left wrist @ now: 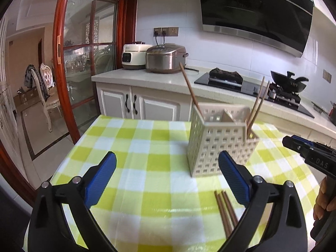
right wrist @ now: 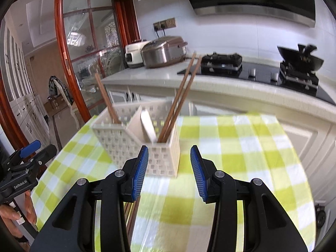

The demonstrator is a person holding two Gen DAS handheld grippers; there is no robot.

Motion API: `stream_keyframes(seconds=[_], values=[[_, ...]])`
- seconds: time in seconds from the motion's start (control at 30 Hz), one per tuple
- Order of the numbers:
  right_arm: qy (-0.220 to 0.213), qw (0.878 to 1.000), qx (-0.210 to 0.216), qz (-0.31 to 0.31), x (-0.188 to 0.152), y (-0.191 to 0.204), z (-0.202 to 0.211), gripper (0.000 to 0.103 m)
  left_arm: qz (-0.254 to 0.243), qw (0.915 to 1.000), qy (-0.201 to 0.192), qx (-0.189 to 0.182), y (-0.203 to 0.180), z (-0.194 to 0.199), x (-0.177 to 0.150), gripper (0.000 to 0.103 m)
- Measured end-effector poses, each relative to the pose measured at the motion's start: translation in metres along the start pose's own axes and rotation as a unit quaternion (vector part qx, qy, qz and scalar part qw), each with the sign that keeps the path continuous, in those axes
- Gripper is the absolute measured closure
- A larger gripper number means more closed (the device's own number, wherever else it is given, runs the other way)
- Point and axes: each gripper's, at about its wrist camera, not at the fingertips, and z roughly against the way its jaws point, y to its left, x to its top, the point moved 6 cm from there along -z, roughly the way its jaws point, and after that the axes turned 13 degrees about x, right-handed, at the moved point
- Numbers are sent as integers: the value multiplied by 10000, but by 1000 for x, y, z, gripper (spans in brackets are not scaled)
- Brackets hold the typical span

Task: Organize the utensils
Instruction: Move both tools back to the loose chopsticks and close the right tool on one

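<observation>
Your left gripper reads "GenRobot.AI"; your right gripper shows "DAS". Only the left view shows three chopsticks lying loose near the tablecloth's near edge. The divided basket mid-table holds three more. Both grippers' jaws gape empty, the left widest.

"GenRobot.AI" stands in white on the black body of the left gripper; the right gripper bears inverted letters resembling "DAS".
</observation>
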Motion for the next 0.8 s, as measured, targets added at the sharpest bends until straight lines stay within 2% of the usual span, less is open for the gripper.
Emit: stream_keyframes(seconds=[0.4,0.57,0.67,0.8], values=[[680,9973,-90,-276,-74,9,-26,63,-284,9995,106,122,11,15,-62,8],[1023,9945,-21,-240,-97,23,-39,84,-273,9992,292,81,18,10,-81,8],[1229,9923,30,-143,-109,34,-47,89,-219,9989,420,19,22,6,-90,8],[1356,9907,88,-90,-113,43,-54,90,-188,9985,521,-18,24,2,-97,8]])
